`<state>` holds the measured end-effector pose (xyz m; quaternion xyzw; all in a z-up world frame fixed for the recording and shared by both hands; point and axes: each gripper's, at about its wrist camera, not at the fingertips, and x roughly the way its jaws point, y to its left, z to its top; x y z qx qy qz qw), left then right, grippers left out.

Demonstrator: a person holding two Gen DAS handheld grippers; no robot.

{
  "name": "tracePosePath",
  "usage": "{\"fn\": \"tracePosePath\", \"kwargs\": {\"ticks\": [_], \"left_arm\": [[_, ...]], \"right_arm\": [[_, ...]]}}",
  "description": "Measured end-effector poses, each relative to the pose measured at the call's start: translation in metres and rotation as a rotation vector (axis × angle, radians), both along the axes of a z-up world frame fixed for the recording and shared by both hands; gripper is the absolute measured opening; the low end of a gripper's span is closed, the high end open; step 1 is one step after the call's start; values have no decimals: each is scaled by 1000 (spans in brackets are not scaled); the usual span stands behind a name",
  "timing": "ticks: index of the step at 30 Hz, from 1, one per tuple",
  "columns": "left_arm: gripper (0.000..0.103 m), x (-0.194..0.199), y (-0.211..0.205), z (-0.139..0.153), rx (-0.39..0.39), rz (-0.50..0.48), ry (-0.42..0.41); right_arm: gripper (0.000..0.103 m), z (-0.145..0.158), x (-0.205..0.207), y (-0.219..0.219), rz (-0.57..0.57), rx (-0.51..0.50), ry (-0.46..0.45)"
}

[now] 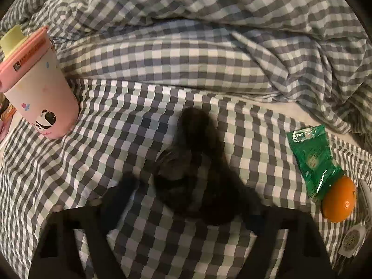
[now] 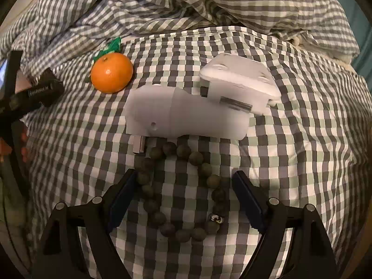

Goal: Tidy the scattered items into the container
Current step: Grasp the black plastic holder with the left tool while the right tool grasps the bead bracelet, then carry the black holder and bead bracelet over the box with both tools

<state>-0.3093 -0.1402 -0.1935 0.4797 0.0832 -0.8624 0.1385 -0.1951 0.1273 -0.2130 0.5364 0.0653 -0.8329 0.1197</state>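
Note:
In the left wrist view, my left gripper (image 1: 186,200) is open, its blurred dark fingers on either side of a blurred dark object (image 1: 197,174) lying on the checked bedsheet. A pink panda cup (image 1: 39,88) stands at the left. A green packet (image 1: 313,158) and an orange (image 1: 339,200) lie at the right. In the right wrist view, my right gripper (image 2: 183,190) is open around a loop of dark beads (image 2: 183,190) on the sheet. Two white chargers (image 2: 186,116) (image 2: 241,86) lie just beyond it. The orange (image 2: 111,72) also shows there, with the green packet (image 2: 111,46) behind it.
A rumpled checked duvet (image 1: 209,23) is heaped along the far side of the bed. The other gripper's dark body (image 2: 34,93) shows at the left of the right wrist view. A white round item (image 1: 351,239) lies at the right edge of the left wrist view.

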Motion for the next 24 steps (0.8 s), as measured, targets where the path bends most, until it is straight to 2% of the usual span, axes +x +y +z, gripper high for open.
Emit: {"fn": "tracePosePath", "kwargs": {"ticks": [1, 2, 3, 7, 8, 9, 14, 21, 24], "left_arm": [[64, 1, 1, 1, -2, -9, -2], [64, 2, 2, 3, -7, -10, -10], [64, 4, 1, 4, -1, -6, -19], [64, 17, 2, 10, 18, -17, -11], [64, 21, 3, 12, 10, -19, -13], [64, 27, 4, 14, 2, -20, -14], [64, 64, 6, 33, -5, -37, 9], [64, 112, 14, 62, -7, -75, 48], [64, 129, 12, 71, -4, -85, 58]], "right_arm": [[66, 1, 1, 0, 8, 25, 9], [42, 4, 3, 1, 18, 23, 17], [22, 8, 5, 5, 18, 14, 20], [21, 21, 15, 18, 5, -78, -11], [14, 25, 19, 19, 5, -77, -5], [11, 30, 24, 19, 9, -75, 2], [11, 51, 43, 17, 22, -76, 25], [11, 55, 64, 22, 18, -107, 3], [11, 68, 76, 24, 20, -116, 18]]}}
